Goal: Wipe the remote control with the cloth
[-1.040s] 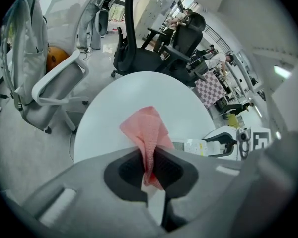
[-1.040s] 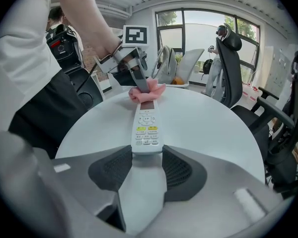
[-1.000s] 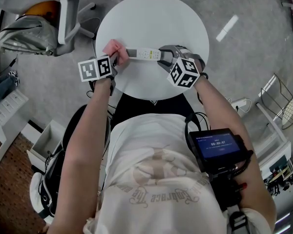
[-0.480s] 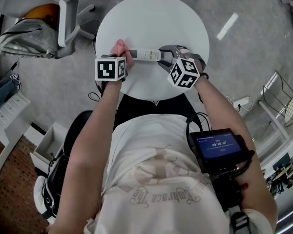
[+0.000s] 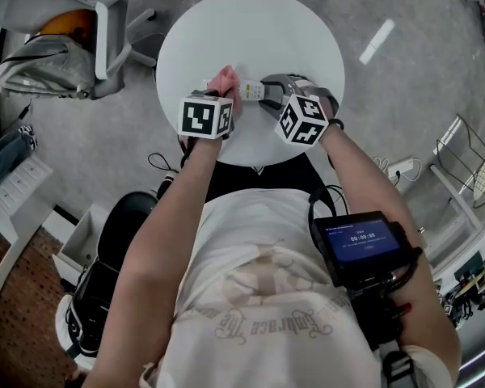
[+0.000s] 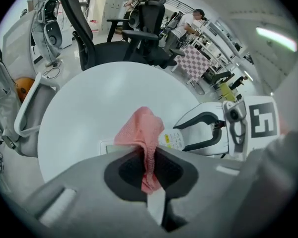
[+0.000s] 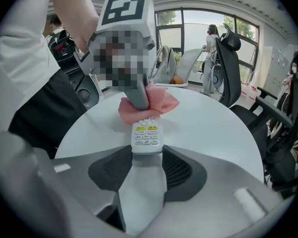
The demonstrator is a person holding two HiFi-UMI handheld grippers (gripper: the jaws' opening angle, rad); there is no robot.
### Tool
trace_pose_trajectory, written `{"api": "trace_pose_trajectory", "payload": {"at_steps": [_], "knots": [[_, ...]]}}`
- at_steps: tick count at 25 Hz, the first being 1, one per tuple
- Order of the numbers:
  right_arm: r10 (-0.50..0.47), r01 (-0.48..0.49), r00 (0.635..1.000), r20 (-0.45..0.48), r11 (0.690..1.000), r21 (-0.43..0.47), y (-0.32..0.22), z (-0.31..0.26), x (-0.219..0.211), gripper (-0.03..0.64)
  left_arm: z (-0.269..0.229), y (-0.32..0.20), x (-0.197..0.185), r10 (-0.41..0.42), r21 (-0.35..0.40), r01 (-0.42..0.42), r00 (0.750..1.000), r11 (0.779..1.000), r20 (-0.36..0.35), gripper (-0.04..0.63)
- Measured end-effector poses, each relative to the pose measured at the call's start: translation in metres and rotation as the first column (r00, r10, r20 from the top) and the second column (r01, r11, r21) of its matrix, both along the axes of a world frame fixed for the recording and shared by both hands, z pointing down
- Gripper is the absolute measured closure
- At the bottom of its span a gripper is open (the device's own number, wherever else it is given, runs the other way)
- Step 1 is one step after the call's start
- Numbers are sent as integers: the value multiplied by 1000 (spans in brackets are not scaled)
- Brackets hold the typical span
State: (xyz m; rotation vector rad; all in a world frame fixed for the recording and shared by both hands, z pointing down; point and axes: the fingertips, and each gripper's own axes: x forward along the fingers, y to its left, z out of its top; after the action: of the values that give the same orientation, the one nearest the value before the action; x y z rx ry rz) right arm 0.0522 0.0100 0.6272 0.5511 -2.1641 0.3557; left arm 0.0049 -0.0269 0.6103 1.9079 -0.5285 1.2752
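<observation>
The white remote control (image 5: 250, 90) lies flat on the round white table (image 5: 250, 23). My right gripper (image 5: 267, 92) is shut on its button end, and the keypad (image 7: 147, 133) sticks out from between the jaws (image 7: 147, 155). My left gripper (image 5: 226, 97) is shut on a pink cloth (image 5: 225, 78), pinched in a fold between the pads (image 6: 148, 157). The cloth (image 6: 141, 130) rests on the middle of the remote (image 6: 173, 139), and the display end shows to its left. In the right gripper view the cloth (image 7: 150, 103) covers the remote's far half under the left gripper (image 7: 136, 90).
A white chair (image 5: 105, 31) with a bag stands left of the table. Black office chairs (image 6: 114, 38) stand behind it, and another (image 7: 226, 68) to the right. People sit at desks far back. A screen device (image 5: 360, 245) hangs at the person's waist.
My left gripper has slid right along the remote with the cloth, from the remote's left end to its middle, and rolled somewhat. The right gripper and the remote have stayed still.
</observation>
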Motion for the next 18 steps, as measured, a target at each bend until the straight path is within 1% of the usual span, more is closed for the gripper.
{"api": "trace_pose_trajectory", "payload": {"at_steps": [3, 5, 9, 11, 13, 14, 16, 18], "knots": [[2, -2, 1000, 3, 1000, 0, -1, -1, 0, 417, -7, 7, 17, 4, -28, -5, 998, 1000, -59, 575], [4, -4, 1000, 3, 1000, 1, -1, -1, 0, 417, -8, 12, 28, 17, -43, -20, 996, 999, -85, 575], [15, -15, 1000, 3, 1000, 1, -1, -1, 1, 417, -10, 19, 45, 6, -77, -17, 991, 997, -132, 575], [19, -19, 1000, 5, 1000, 2, -2, -2, 1, 417, -16, 23, 57, 6, -99, -25, 981, 995, -191, 575], [18, -18, 1000, 7, 1000, 5, -3, -3, 0, 417, -22, 27, 72, 8, -119, -41, 965, 992, -263, 575], [17, -17, 1000, 7, 1000, 5, -3, -3, 0, 417, -23, 30, 77, 11, -127, -49, 960, 991, -280, 575], [16, -16, 1000, 6, 1000, 2, -3, -3, 0, 417, -21, 33, 78, 20, -134, -58, 963, 989, -270, 575], [22, -22, 1000, 10, 1000, -4, -2, -2, 0, 417, -16, 28, 70, 9, -130, -41, 971, 991, -237, 575]]}}
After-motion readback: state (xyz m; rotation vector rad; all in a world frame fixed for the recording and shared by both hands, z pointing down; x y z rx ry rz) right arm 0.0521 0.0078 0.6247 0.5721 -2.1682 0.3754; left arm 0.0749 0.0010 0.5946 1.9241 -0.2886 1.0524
